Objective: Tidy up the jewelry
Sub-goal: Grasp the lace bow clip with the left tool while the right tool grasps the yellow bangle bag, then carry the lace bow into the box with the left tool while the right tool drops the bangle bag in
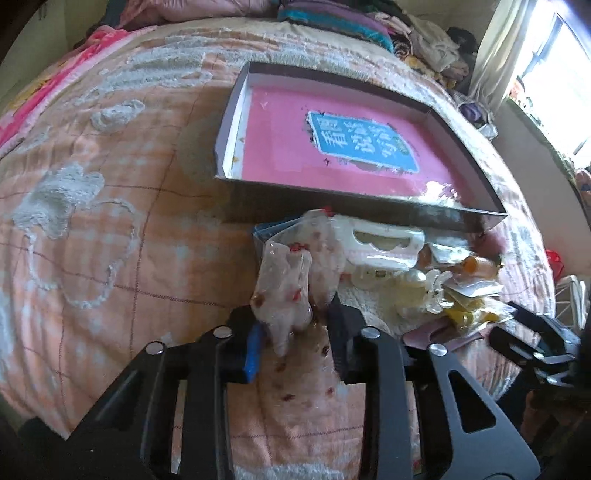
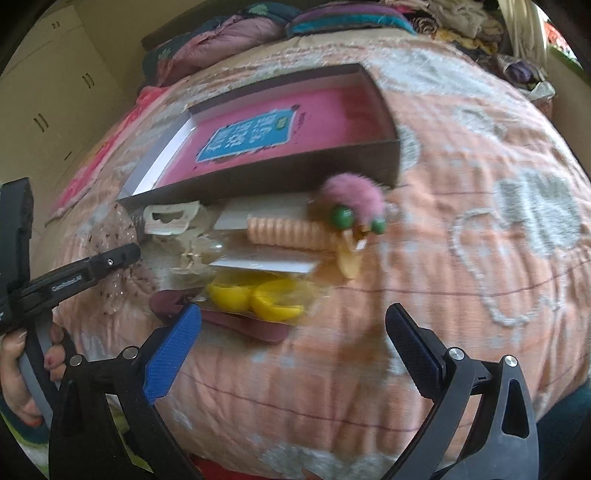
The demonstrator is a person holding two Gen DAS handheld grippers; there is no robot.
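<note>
My left gripper is shut on a clear plastic bag with red dots, pinched between the blue pad and the black finger. The bag lies crumpled at the left end of a pile of hair accessories: a white claw clip, yellow pieces, a peach coil tie, a pink fluffy piece with green balls. My right gripper stands open just above the yellow pieces and a maroon clip, holding nothing. Behind the pile lies an open dark box with pink lining.
Everything sits on a bed with a peach quilt. Folded blankets and clothes are stacked at the far edge. A window with a curtain is at the right, cupboards at the left. A person's hand grips the left tool's handle.
</note>
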